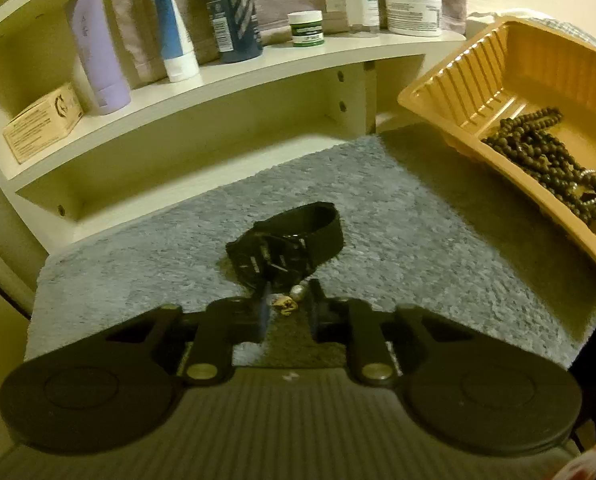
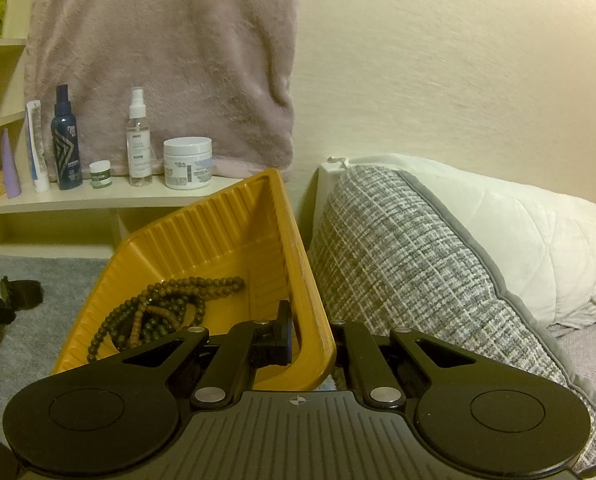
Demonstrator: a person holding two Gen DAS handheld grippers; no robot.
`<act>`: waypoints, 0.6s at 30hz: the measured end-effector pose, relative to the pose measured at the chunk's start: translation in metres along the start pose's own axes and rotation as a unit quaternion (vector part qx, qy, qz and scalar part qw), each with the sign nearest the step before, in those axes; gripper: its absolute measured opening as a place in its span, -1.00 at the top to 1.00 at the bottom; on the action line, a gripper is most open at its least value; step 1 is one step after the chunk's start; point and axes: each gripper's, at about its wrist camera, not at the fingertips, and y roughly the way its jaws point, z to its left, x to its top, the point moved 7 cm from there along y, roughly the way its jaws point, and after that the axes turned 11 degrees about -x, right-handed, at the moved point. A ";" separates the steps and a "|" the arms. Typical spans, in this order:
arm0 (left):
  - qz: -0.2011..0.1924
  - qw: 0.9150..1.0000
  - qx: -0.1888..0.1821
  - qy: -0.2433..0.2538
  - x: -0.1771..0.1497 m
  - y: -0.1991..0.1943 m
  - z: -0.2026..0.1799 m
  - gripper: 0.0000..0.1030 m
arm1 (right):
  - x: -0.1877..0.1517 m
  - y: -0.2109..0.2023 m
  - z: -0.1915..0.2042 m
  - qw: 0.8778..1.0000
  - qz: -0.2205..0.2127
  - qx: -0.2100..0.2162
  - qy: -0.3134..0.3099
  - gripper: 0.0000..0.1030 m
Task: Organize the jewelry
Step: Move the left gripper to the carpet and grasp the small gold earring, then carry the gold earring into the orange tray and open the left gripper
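A black strap watch [image 1: 294, 236] lies on the grey fluffy mat [image 1: 398, 248]. Just in front of it sits a small piece with a pearl and a gold bit [image 1: 290, 300]. My left gripper [image 1: 290, 304] is low over the mat, its jaws narrow on either side of that piece with a gap showing. A yellow ribbed tray [image 1: 450, 92] holds dark bead strands [image 1: 546, 152] and stands tilted. My right gripper [image 2: 312, 336] is shut on the tray's right wall [image 2: 298, 264], one finger inside and one outside. The beads [image 2: 166, 308] lie at the tray's low end.
A cream shelf [image 1: 258, 68] behind the mat carries bottles, tubes, jars and a small box. A pinkish towel [image 2: 158, 60] hangs behind it. A grey woven pillow [image 2: 410, 264] and a white pillow [image 2: 538, 240] press against the tray's right side.
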 end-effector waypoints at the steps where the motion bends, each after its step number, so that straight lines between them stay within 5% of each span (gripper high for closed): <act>1: -0.001 1.000 0.002 0.003 -0.001 -0.001 -0.002 0.69 | 0.000 0.000 0.000 1.000 0.000 0.000 0.000 0.88; 18: -0.013 1.000 0.000 0.012 -0.014 -0.024 -0.035 0.69 | -0.001 0.001 -0.001 1.000 0.001 0.000 0.000 0.88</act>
